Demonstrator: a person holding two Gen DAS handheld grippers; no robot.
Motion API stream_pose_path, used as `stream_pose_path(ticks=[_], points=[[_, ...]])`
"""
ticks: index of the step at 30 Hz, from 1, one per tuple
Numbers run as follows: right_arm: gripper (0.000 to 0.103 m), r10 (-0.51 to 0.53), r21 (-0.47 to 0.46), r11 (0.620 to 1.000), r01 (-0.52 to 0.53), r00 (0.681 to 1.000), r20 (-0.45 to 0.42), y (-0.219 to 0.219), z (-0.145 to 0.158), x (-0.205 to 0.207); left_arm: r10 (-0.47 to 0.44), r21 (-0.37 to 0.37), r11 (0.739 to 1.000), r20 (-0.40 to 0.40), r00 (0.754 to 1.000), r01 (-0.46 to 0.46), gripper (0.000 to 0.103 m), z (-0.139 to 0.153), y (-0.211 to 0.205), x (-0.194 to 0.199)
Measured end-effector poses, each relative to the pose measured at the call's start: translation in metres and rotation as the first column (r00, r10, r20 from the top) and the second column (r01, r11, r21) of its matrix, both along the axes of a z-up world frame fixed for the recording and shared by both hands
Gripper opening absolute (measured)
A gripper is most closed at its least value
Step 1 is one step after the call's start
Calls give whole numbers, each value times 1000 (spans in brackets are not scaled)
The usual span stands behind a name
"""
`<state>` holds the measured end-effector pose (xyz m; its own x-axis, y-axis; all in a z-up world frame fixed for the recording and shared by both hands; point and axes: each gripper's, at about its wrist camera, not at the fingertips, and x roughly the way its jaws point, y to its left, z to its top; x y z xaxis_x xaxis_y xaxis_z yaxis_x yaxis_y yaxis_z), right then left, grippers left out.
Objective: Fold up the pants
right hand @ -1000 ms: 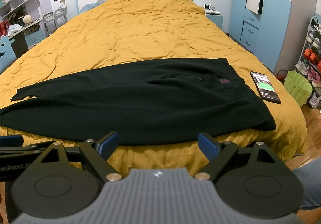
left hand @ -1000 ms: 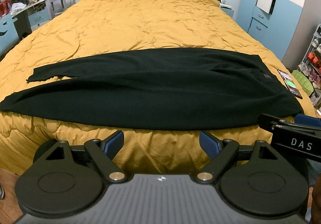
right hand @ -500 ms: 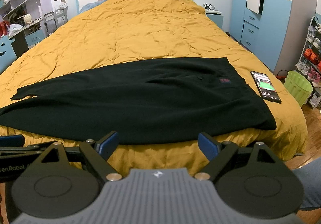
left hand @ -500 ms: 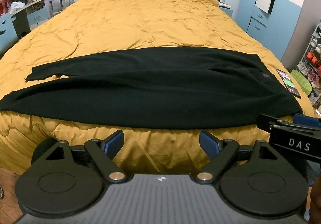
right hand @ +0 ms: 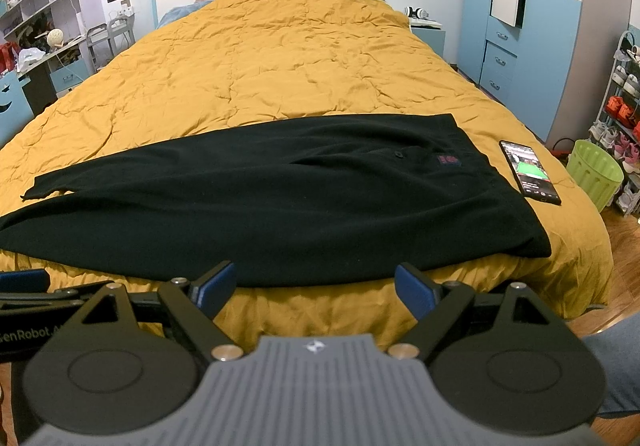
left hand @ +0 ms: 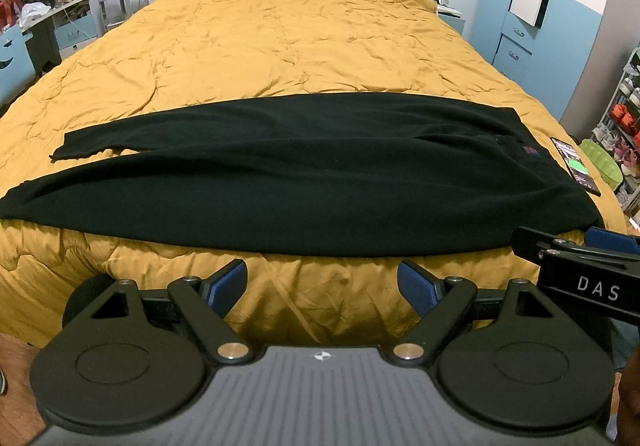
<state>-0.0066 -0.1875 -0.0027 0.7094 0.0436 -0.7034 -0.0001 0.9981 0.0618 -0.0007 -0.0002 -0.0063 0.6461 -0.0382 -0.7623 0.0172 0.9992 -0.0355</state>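
Across the near end of the bed, the black pants [left hand: 304, 182] are laid out flat on the mustard quilt [left hand: 280, 46], waistband to my right and both legs running off to the left. The legs are split a bit at the cuffs, far one lying shorter than the near one, so nothing's been folded yet as far as I can tell

My left gripper [left hand: 322, 284] is hanging just off the foot of the bed with its blue pads spread wide, holding nothing. Same deal with my right gripper [right hand: 314, 288], wide apart and empty, parked just short of the near edge of the pants. In the left cam you can see the right one poking in from the side, so they're close together at about the same height

I'm guessing they sit like this because that near hem is the obvious thing to pinch, one gripper toward the waist end and one toward the legs, then flip it over onto the far leg

Only thing I'd watch is the phone [right hand: 528, 170] lying screen-on just beside the waistband, close enough to get dragged if the fabric slides that way
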Motion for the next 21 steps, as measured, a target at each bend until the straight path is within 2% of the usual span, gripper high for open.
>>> stream_pose_path(ticks=[15, 19, 21], points=[[83, 5, 17, 1000, -5, 1000, 0, -2, -3, 0, 8, -2, 1000, -4, 1000, -8, 99, -1, 3, 2], [83, 47, 11, 999, -48, 996, 80, -10, -9, 6, 10, 12, 1000, -4, 1000, -10, 99, 0, 11, 5], [83, 63, 8, 998, -65, 991, 118, -20, -19, 12, 15, 7, 1000, 2, 1000, -15, 99, 2, 29, 7]])
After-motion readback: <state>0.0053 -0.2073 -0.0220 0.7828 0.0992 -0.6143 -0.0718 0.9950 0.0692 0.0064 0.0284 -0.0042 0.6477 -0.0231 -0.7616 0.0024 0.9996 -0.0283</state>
